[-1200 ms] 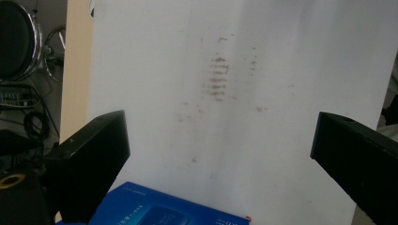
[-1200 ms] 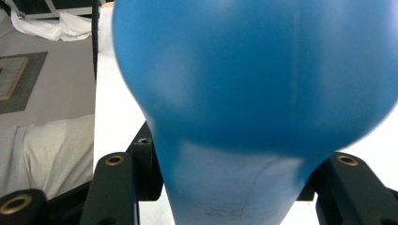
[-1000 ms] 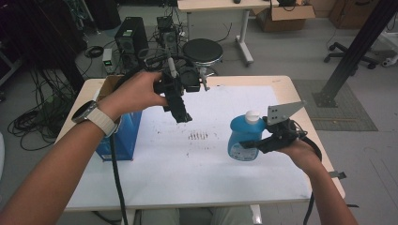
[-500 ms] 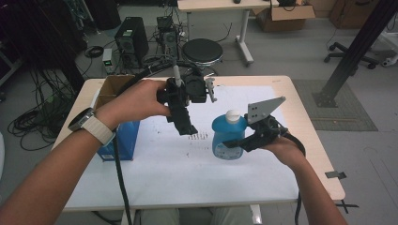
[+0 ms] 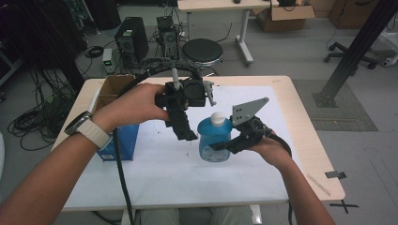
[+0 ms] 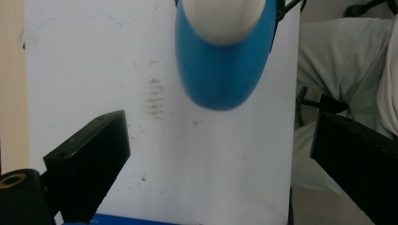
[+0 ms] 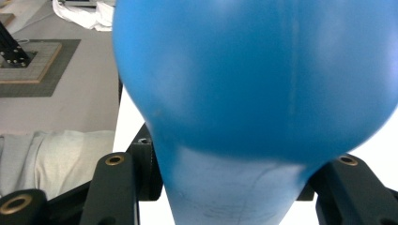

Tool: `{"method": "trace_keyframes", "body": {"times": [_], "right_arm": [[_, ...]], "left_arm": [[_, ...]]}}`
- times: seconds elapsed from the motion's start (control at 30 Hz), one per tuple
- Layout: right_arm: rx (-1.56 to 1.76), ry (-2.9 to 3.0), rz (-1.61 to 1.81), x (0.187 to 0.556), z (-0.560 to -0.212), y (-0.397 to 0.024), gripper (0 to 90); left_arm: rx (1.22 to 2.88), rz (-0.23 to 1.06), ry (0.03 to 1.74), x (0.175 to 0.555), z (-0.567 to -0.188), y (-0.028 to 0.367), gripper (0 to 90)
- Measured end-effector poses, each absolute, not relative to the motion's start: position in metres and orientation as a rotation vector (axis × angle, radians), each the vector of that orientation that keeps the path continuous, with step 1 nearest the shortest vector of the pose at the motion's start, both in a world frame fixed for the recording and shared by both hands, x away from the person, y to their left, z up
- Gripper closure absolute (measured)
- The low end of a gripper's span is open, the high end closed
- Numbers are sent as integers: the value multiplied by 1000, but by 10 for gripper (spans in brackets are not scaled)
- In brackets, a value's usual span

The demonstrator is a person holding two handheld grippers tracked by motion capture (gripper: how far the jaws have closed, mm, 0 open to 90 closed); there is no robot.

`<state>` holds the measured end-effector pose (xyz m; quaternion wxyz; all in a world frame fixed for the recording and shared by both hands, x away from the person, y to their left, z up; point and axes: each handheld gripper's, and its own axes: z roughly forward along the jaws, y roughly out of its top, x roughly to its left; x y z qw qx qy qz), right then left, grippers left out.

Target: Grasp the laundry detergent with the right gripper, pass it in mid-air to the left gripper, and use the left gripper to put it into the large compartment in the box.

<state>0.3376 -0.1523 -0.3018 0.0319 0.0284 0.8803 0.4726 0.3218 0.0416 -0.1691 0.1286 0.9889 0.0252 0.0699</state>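
Note:
A blue bottle (image 5: 214, 140) with a white cap stands upright over the middle of the white sheet (image 5: 164, 171). My right gripper (image 5: 224, 147) is shut on its lower body from the right. In the right gripper view the bottle (image 7: 253, 79) sits between both jaws. My left gripper (image 5: 186, 133) hangs just left of the bottle with its jaws pointing down, apart from it. In the left gripper view its jaws (image 6: 220, 164) stand wide open with nothing between them. The bottle's cap and shoulder (image 6: 224, 70) lie ahead of them.
A blue box (image 5: 123, 140) stands at the table's left, with an open cardboard box (image 5: 115, 86) behind it. Grey smudges (image 6: 154, 96) mark the sheet. A black stool (image 5: 202, 50) and computer gear stand beyond the far edge. The person's light trousers (image 6: 347, 70) show past the near edge.
My right gripper has carried the bottle leftward from the sheet's right side to its middle. The left gripper has drifted a little right, so the two now sit close together.

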Motion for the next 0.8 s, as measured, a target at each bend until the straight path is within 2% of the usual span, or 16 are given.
{"method": "trace_keyframes", "body": {"times": [0.8], "right_arm": [[8,2751,1479,336,-306,-109,444]], "left_arm": [[2910,179,70,314,-174,45,55]]}}
